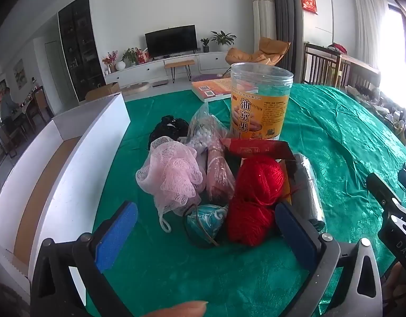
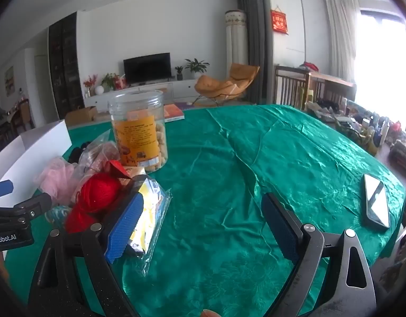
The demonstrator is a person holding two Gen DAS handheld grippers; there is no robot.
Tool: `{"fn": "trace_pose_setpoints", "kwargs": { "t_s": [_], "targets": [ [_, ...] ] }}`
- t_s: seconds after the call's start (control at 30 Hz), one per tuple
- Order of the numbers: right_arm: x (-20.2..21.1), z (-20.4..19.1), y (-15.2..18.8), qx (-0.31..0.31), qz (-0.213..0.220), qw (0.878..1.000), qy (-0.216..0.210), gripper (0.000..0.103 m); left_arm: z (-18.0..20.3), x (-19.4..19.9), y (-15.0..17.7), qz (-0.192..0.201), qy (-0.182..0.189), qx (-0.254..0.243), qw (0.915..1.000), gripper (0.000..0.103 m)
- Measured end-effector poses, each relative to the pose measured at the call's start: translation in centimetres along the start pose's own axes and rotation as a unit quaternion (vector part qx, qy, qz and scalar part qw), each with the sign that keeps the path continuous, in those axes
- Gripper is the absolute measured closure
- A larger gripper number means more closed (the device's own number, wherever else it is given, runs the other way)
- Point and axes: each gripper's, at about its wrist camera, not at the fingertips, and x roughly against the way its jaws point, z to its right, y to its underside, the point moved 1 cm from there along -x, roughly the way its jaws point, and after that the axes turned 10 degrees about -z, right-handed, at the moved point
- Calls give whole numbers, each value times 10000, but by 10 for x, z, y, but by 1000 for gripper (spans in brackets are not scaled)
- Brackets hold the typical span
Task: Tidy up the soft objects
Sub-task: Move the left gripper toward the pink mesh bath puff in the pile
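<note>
Left claw (image 1: 205, 227) jaws spread wide, empty, over green-clothed worktop (image 1: 176, 269). Between its tips: teal pouch (image 1: 207, 220); red yarn (image 1: 255, 198) against the right pad; pink mesh pouf (image 1: 171, 177) ahead-left. White box (image 1: 79, 163) further left. Right claw (image 2: 203, 224) spread apart, empty; snack packet (image 2: 150, 216) behind its left pad; jar (image 2: 138, 129) beyond.

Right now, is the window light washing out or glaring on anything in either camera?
Left wrist view: the window at the right edge is blown out white. Right wrist view: same window overexposed, sheen on the green tablecloth, phone screen reflecting white.
</note>
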Motion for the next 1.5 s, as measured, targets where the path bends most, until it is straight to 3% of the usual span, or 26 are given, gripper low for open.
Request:
{"fn": "trace_pose_setpoints", "kwargs": {
  "t_s": [0.47,1.17,1.5],
  "targets": [
    [-1,-7,0,201,-5,9998,-31,10,0,-7,5,-142,-275,-107,9995,0],
    [-4,-12,1,296,-55,9995,-92,10,0,-12,7,-227,-294,-166,9992,0],
    [-6,-13,3,368,-123,9991,-149,10,-3,-24,16,-450,-318,-162,9983,0]
  ]
}}
